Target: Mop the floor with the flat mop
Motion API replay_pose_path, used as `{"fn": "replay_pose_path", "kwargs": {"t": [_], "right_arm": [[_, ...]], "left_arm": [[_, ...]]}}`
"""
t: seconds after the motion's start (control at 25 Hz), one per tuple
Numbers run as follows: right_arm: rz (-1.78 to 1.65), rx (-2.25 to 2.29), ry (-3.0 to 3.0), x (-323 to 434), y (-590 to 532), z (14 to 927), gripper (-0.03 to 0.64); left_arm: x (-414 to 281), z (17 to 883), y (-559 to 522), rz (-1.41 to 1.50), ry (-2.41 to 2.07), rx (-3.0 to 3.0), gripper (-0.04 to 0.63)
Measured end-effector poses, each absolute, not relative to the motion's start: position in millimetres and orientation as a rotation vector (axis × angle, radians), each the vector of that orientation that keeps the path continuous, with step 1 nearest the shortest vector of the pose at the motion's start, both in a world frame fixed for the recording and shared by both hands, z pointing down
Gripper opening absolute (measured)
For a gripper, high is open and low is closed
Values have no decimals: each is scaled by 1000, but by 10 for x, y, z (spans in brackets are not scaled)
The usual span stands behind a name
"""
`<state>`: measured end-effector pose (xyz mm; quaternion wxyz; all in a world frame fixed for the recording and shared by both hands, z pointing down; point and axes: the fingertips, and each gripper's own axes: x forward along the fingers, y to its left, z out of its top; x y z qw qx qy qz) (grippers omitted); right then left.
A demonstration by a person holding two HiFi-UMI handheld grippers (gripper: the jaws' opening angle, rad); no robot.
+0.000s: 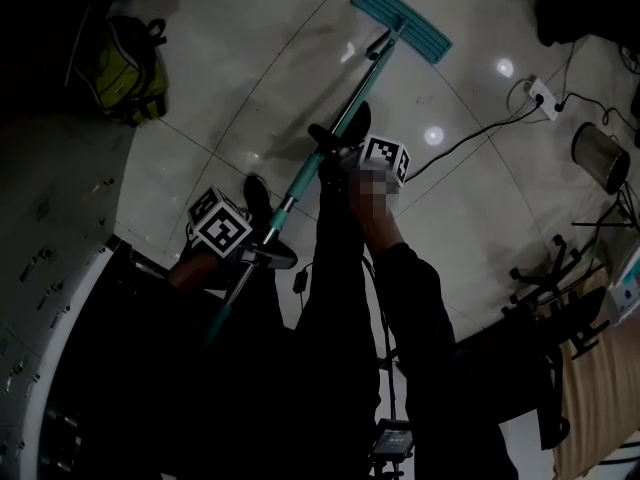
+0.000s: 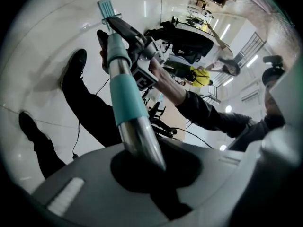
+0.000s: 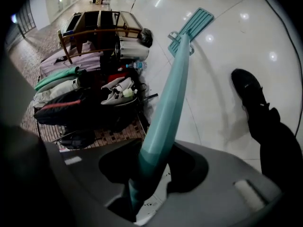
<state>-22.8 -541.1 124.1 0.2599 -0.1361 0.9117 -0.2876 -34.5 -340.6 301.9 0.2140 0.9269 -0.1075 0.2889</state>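
The flat mop has a teal head (image 1: 400,20) lying flat on the glossy tiled floor (image 1: 250,58), far ahead of the person's black shoes. Its handle (image 1: 300,183), teal with a bare metal stretch, slants down-left from the head. My right gripper (image 1: 335,146) is shut on the handle's upper teal part, which the right gripper view shows as the handle (image 3: 163,108) running between the jaws to the mop head (image 3: 191,25). Lower on the pole my left gripper (image 1: 262,251) is shut too; there the handle (image 2: 135,122) passes through its jaws toward the mop head (image 2: 106,6).
A yellow-green backpack (image 1: 125,63) lies at the back left. A power strip (image 1: 540,93) with its cable and a metal bin (image 1: 600,156) are at the right, near a chair base (image 1: 545,278). Bags and a wooden bench (image 3: 94,37) line one side. A shoe (image 3: 248,89) stands beside the mop's path.
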Motion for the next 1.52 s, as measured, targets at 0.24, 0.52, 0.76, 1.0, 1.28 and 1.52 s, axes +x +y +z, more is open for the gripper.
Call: {"fn": "replay_pose_path", "kwargs": {"t": [0.24,0.52,0.76,1.0,1.28,1.52], "right_arm": [[-742,-373,2427,637,-5592,397,166],[-693,-396,2427,1302,-5806,-261,167],[-639,-394,2476,1556,-5938,-351,169],[-618,-413,2447,1459,-5775,-216,169],[-607,-381,2457,749,-5385,519,169],[-627,-362,2455,-134,-5160,1411,169]], "left_arm": [[412,2214,-3647,852,-321,2590,40],[1011,1645,-3933,917,-341,2592,34],[1283,1676,-4143,989,-397,2596,28],[1183,1765,-3944,895,-335,2623,28],[363,2523,-3630,976,-355,2638,28],[-560,3365,-3415,1000,-363,2633,29]]}}
